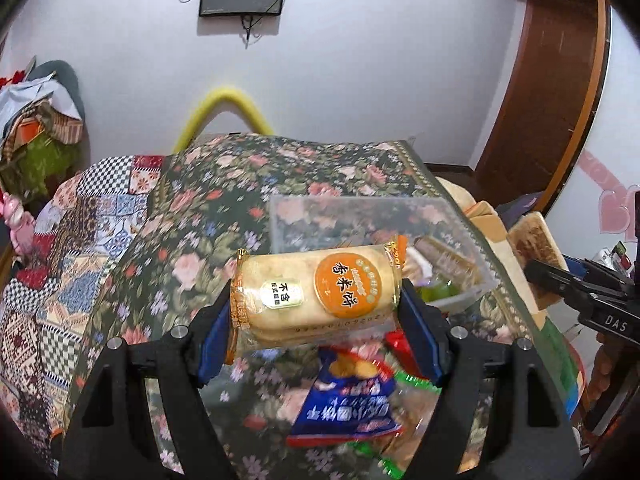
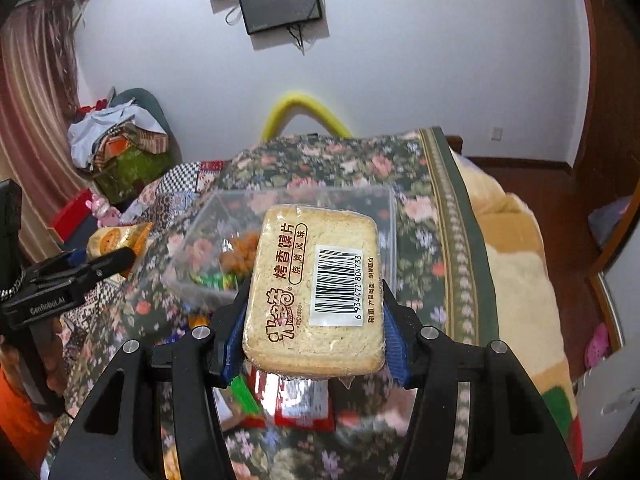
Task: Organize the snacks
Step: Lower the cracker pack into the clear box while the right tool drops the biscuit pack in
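My left gripper [image 1: 318, 312] is shut on a rice cracker pack [image 1: 316, 292] with an orange round label, held crosswise above the table. My right gripper [image 2: 314, 320] is shut on a wrapped baked bun-slice pack [image 2: 316, 288] with a barcode sticker facing up. Beyond both stands a clear plastic box [image 1: 360, 216], also seen as the clear box [image 2: 208, 232], holding a few green and orange snacks. Loose snack packs lie below the grippers: a blue one [image 1: 348, 408] and a red one [image 2: 304, 404]. The other gripper shows at each view's edge, the right gripper [image 1: 560, 284] and the left gripper [image 2: 92, 268].
A floral cloth [image 1: 224, 208] covers the table; a patchwork cloth [image 1: 60, 260] lies to its left. A yellow foam arch [image 2: 304, 108] rises behind the table. A heap of clothes and boxes [image 2: 120, 140] sits at the back left. A cream blanket [image 2: 516, 280] lies to the right.
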Tool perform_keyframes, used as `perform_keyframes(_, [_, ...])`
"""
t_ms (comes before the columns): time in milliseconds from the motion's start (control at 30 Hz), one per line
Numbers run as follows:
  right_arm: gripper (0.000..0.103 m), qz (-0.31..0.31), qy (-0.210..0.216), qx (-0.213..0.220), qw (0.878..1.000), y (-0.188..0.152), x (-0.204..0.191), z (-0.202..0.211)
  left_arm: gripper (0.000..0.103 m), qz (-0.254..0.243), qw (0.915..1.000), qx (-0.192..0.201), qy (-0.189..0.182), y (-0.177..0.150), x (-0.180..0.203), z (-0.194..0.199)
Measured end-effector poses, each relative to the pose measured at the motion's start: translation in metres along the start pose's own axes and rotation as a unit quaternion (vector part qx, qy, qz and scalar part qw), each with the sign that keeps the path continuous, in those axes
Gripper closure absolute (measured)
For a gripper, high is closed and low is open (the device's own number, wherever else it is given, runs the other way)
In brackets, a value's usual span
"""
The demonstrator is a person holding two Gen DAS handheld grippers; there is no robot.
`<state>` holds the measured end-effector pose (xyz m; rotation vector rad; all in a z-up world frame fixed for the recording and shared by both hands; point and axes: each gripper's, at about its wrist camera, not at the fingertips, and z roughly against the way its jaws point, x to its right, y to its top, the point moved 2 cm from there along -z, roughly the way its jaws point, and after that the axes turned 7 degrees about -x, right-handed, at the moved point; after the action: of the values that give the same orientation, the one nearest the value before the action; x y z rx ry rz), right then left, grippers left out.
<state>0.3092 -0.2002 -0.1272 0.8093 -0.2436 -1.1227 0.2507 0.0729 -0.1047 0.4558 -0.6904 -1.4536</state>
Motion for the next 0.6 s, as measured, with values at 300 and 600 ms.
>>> perform_keyframes(300, [0.050, 0.007, -0.002, -0.014, 1.000, 0.021, -0.005, -0.037, 0.027, 0.002, 0.9999, -0.008, -0.015, 0.029, 0.012, -0.033])
perform_keyframes(600, [0.050, 0.010, -0.004, -0.053, 0.999, 0.039, -0.001, -0.080, 0.027, 0.018, 0.9987, -0.045, -0.017, 0.045, 0.007, -0.088])
